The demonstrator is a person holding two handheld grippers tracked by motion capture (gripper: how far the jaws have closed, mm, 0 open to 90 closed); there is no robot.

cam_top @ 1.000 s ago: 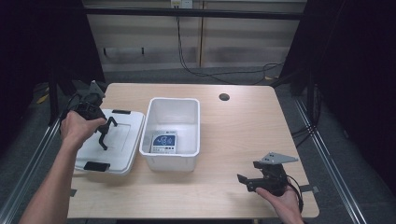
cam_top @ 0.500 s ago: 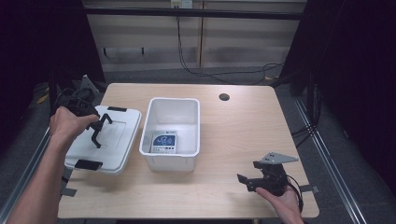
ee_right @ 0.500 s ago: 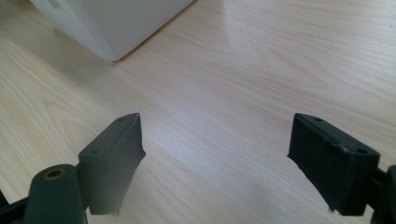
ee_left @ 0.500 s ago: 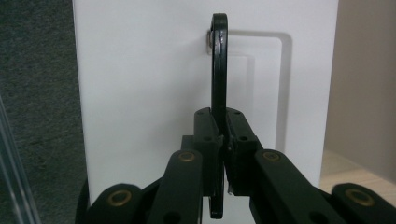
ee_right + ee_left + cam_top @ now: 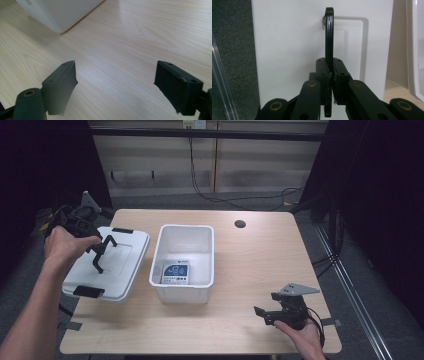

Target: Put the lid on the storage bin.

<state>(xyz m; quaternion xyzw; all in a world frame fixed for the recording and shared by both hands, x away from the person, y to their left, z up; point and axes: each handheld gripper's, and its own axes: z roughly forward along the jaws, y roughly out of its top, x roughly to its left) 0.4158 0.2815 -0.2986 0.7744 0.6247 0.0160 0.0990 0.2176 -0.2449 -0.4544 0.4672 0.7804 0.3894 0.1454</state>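
Observation:
My left gripper (image 5: 99,254) is shut on the thin black handle (image 5: 329,37) on top of a white lid (image 5: 122,265). The lid hangs slightly tilted over the table's left edge and has black clips (image 5: 89,291) at its ends. In the left gripper view the jaws (image 5: 330,72) pinch the handle bar, with the lid (image 5: 287,37) behind it. To the right of the lid an uncovered white bin (image 5: 181,295) holds a blue-and-white packet (image 5: 175,272). My right gripper (image 5: 267,314) rests low near the table's front right corner, open and with nothing between its jaws (image 5: 115,85).
A corner of the bin (image 5: 57,12) shows at the top left of the right gripper view. A dark round hole (image 5: 240,224) sits in the wooden table (image 5: 260,265) at the back right. Dark floor lies left of the table, and cables hang behind it.
The left hand has risen and drifted left with the lid, which now hangs farther over the table's left edge. The right gripper has stayed put.

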